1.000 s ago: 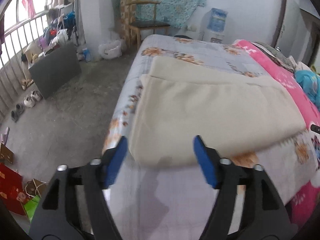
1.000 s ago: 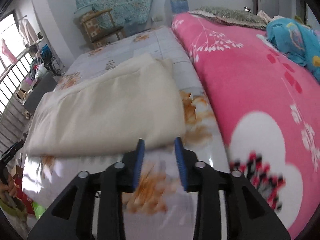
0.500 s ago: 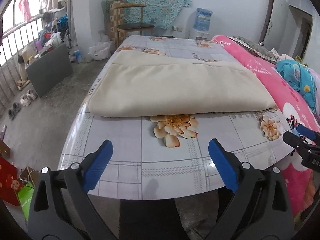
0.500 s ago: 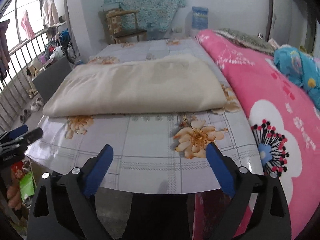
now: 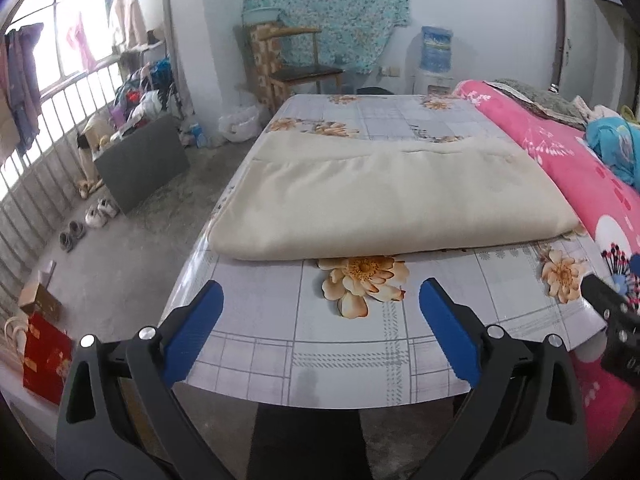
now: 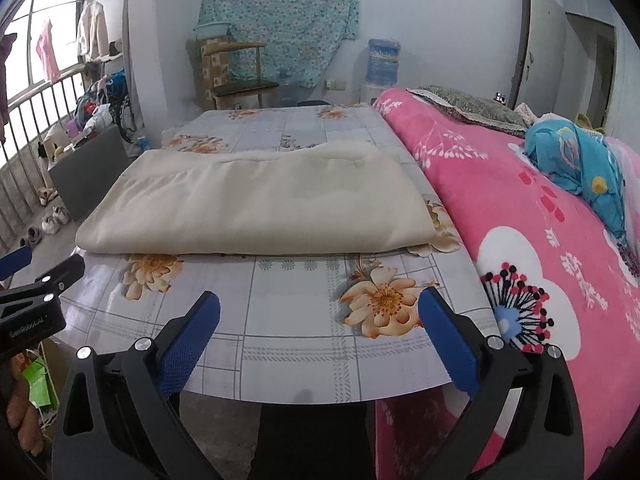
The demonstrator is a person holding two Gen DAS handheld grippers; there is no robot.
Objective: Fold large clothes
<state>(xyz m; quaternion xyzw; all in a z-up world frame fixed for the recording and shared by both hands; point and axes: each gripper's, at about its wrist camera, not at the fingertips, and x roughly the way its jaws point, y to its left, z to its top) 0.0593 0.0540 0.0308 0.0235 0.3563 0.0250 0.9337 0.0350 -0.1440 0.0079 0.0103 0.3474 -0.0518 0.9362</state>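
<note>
Already folded into a flat rectangle, the cream cloth [image 5: 384, 196] lies across the middle of the flowered table [image 5: 352, 344], its right end near the pink blanket [image 6: 540, 240]. Both the left gripper [image 5: 320, 312] and the right gripper [image 6: 320, 320] hang at the near edge, fingers spread, having just opened, nothing between them. Another fold may slide on the glossy cover.

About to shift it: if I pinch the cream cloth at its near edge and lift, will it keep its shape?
Probably not. The cream cloth lies soft and rounded at its fold, so it likely droops and the layers may slide apart. It is broad and looks thick, so likely bulky for one pinch. The tablecloth looks glossy, so pushing may slide it easily.
</note>
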